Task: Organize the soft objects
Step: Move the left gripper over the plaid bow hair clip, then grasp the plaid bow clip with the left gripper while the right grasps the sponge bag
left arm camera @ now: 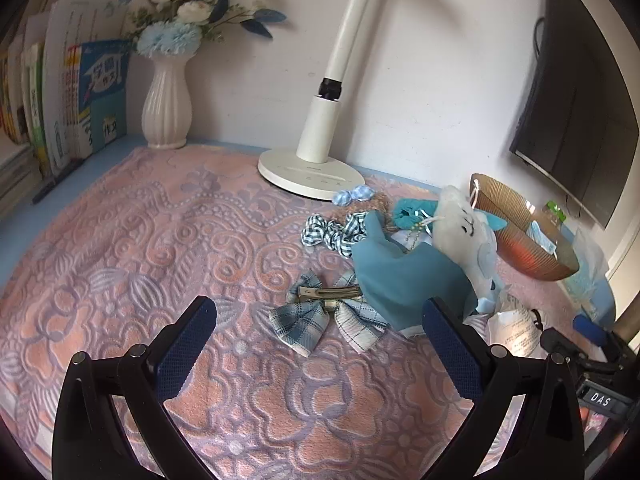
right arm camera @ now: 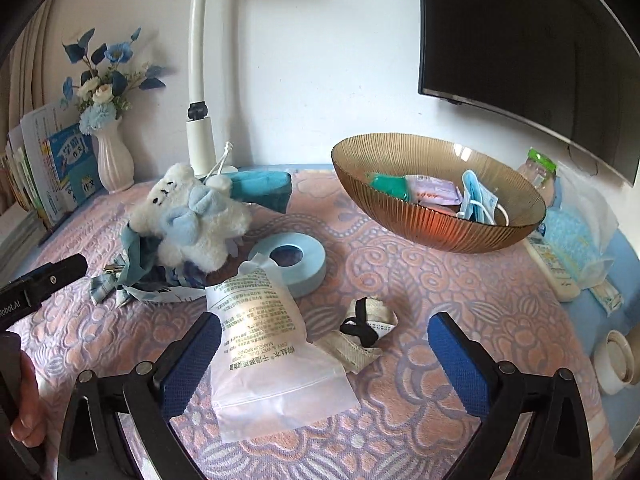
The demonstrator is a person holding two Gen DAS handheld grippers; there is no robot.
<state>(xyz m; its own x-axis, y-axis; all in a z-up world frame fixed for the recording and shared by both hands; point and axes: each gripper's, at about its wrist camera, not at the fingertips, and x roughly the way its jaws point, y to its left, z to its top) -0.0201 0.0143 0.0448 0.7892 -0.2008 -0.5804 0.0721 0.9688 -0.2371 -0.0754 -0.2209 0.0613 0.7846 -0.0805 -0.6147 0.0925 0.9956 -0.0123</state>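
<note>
Right wrist: fluffy white plush bear (right arm camera: 188,216) w/ blue bow; both tools agape, empty.

Cloth (left arm camera: 120,260) lies open leftward; plush toy (right arm camera: 192,216) perhaps crowds bowl (right arm camera: 440,224).

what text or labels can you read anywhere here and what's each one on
"DAS": white label on the right gripper's black body, seen from the left wrist view.
"Robot.AI" (start cut off): left gripper's body, seen from the right wrist view.
"作文": blue book beside the vase.
"DRY N WET DUAL-PURPOSE MAKEUP SPONGE": frosted pouch, upside down, partly blurred; its Chinese fine print is too small to read.
Other book spines: too blurred.
</note>
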